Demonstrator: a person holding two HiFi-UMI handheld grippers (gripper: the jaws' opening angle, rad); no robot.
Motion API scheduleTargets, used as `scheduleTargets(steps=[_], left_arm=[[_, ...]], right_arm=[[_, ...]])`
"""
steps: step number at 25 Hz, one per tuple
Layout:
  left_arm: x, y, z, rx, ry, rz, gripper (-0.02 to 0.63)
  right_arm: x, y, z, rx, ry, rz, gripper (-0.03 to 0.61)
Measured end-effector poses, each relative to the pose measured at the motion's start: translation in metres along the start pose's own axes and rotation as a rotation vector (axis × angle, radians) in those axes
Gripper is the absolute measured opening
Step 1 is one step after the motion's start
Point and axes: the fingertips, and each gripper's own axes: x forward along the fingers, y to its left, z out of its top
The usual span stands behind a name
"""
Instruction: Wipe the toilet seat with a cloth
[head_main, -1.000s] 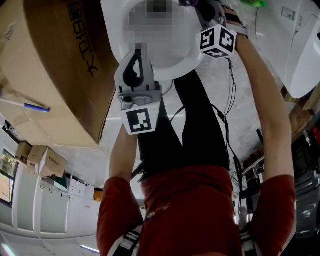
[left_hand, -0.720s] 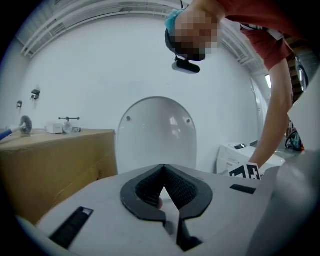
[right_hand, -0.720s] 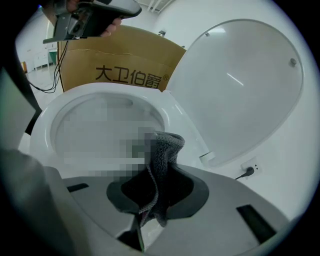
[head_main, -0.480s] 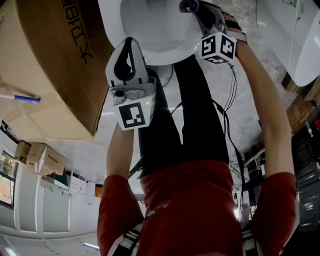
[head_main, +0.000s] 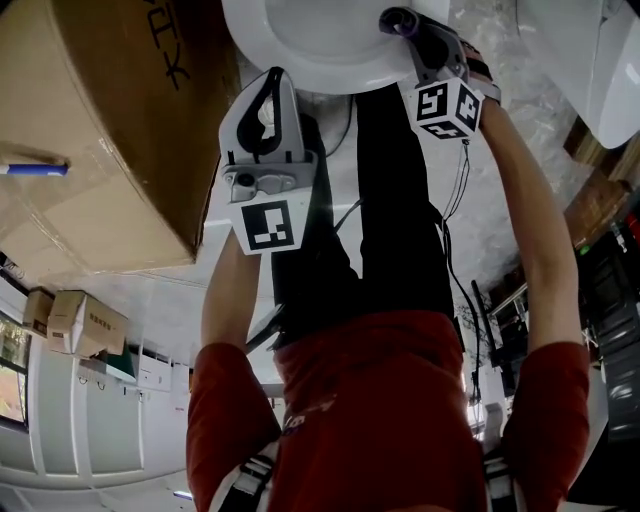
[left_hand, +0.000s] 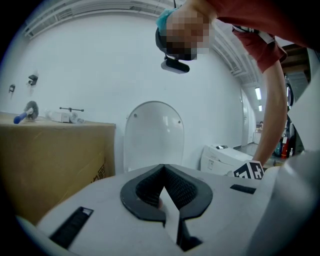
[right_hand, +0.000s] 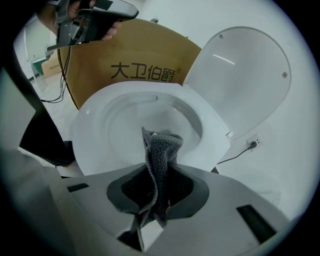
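**Cloth in the jaws, seat not yet touched**

White walls and a pale floor surround the toilet, which stands with its lid raised against the far wall. A big cardboard box sits just to its left, and a second white toilet unit lies off to the right.

The right gripper is clenched on a grey cloth. The fabric is bunched between the pads, with a folded end sticking out past the tips and a tail hanging behind them. It points steeply down over the near part of the toilet seat. The cloth shows against the bowl opening, and no view shows it pressed onto the white ring. The left gripper has its jaws together on nothing. It is held roughly level to the left of the bowl, facing the lid.

As for progress, picking up the cloth is done and it has been brought to the toilet. The seat looks clean and dry all round, with no streak or damp track, so the pictures cannot show whether any part has been wiped. By my reading the wiping itself is all or mostly left to do: lower the cloth onto the ring and carry it round both sides and the near edge.
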Motion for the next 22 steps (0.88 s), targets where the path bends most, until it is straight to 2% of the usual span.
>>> scheduleTargets(steps=[12, 22], left_arm=[[-0.054, 0.014, -0.009, -0.031, -0.017, -0.026, 0.012], [-0.094, 0.033, -0.016, -0.055, -0.006, -0.001, 0.012]], right_arm=[[-0.024, 0.087, 0.026, 0.166, 0.02, -0.008, 0.067], [-0.028, 0.139, 0.071, 0.137, -0.019, 0.018, 0.067]])
